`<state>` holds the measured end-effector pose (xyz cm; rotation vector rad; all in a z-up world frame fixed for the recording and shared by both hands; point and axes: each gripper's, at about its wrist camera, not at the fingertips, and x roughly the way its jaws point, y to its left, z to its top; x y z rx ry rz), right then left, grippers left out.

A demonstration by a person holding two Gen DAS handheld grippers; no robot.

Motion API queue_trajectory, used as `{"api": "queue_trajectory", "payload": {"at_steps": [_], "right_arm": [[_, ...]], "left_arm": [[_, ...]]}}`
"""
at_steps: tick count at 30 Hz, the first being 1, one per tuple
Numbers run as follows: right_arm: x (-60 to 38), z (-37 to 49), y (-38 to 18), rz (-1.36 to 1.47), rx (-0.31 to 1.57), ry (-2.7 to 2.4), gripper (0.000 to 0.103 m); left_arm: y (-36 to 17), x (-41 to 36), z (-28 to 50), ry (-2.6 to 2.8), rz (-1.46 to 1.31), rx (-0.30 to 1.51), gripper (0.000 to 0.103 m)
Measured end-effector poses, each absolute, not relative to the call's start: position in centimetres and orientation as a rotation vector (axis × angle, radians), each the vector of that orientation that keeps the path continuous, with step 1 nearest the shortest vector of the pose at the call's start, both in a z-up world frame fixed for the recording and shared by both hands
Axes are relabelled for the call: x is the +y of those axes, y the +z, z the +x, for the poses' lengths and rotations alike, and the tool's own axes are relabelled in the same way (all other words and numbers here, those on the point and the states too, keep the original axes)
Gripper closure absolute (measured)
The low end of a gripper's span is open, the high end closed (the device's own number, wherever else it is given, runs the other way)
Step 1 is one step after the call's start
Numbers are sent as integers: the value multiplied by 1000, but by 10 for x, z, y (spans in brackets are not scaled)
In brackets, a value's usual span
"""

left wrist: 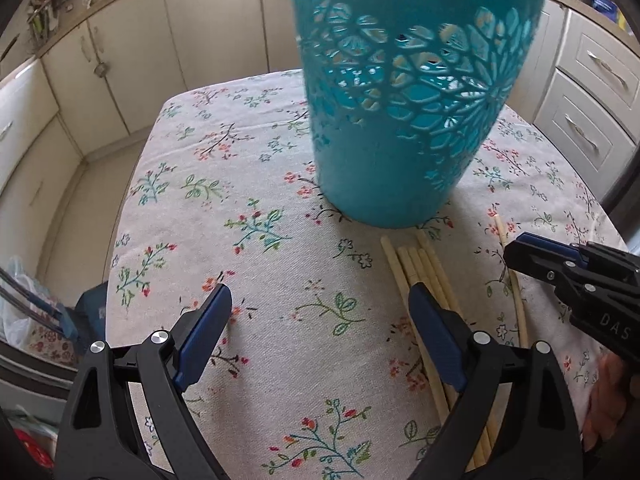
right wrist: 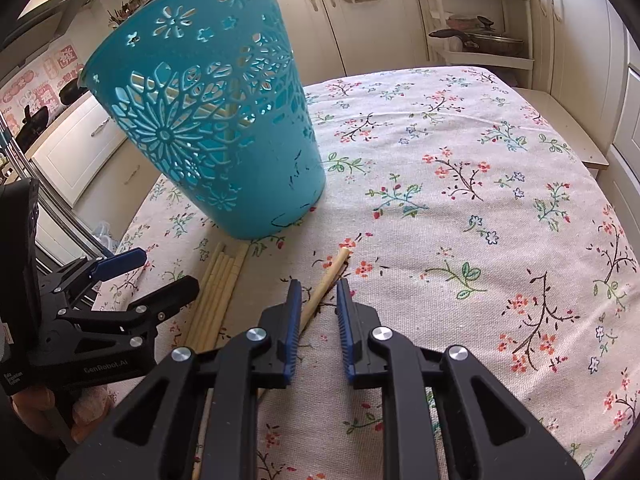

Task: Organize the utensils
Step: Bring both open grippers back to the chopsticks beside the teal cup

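Note:
A teal perforated basket (left wrist: 404,92) stands upright on the floral tablecloth; it also shows in the right wrist view (right wrist: 208,120), with pale sticks visible inside through the holes. A bundle of several pale chopsticks (left wrist: 424,276) lies in front of it, seen too in the right wrist view (right wrist: 218,288). One single chopstick (right wrist: 326,280) lies apart to the right, also in the left wrist view (left wrist: 512,276). My left gripper (left wrist: 320,312) is wide open and empty, its right finger over the bundle. My right gripper (right wrist: 318,296) is open, low over the single chopstick, which runs under its left finger.
The floral tablecloth (right wrist: 480,200) covers the whole table. Cream kitchen cabinets (left wrist: 120,60) surround it. A shelf rack with pans (right wrist: 480,36) stands behind the table. My right gripper also shows in the left wrist view (left wrist: 532,258).

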<state>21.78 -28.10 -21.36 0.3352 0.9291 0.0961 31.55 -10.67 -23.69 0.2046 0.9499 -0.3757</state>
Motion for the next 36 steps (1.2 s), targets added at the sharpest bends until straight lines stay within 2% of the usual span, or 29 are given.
{"api": "queue_trajectory", "payload": {"at_steps": [8,14,36], "right_arm": [[-280,217,-213,328,928,100,82],[-279,217,-214,327,927,100,82],[-279,217,-214,324,927,101,80]], "left_arm": [[-238,-109,315,-377,227,966,17],[-232,-97,314,-395,133,952,17],[-239,-117,307,-389,226,987,17]]}}
